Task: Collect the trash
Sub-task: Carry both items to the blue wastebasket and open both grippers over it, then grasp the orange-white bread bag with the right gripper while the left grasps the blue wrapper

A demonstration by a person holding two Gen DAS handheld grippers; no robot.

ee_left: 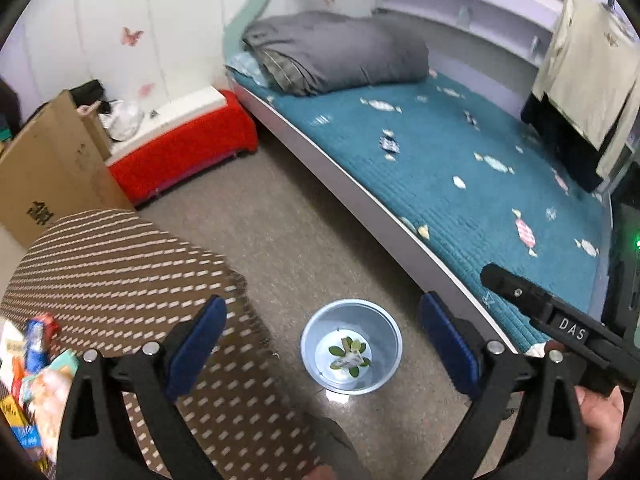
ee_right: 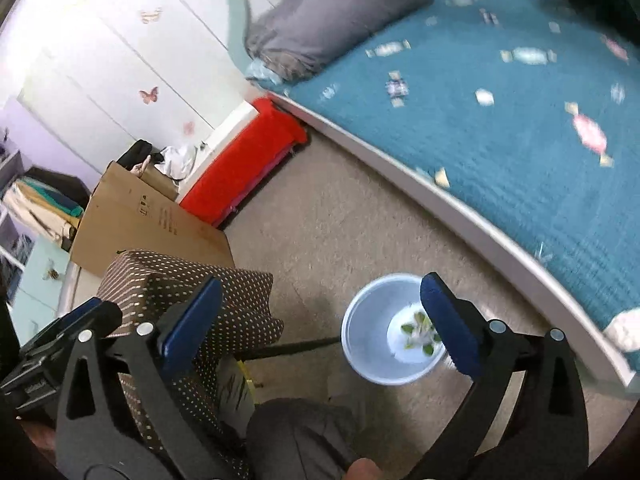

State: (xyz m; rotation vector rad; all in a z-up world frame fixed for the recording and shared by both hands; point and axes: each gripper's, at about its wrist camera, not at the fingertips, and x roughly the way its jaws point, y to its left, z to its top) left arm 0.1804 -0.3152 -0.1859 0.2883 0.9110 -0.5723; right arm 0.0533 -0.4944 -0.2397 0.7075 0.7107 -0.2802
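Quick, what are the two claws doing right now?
Left claw: open, holding nothing.
Right claw: open, holding nothing.

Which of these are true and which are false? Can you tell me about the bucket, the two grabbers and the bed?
1. The bin stands on the floor beside the bed. True.
2. The bin is empty. False: green leaves and a pale scrap lie at its bottom.
3. The left gripper is open and holds nothing. True.
4. The right gripper is clamped on a wrapper. False: its jaws stand wide, nothing between them.
5. The bed cover is red. False: it is teal; the red cloth covers a low box by the wall.
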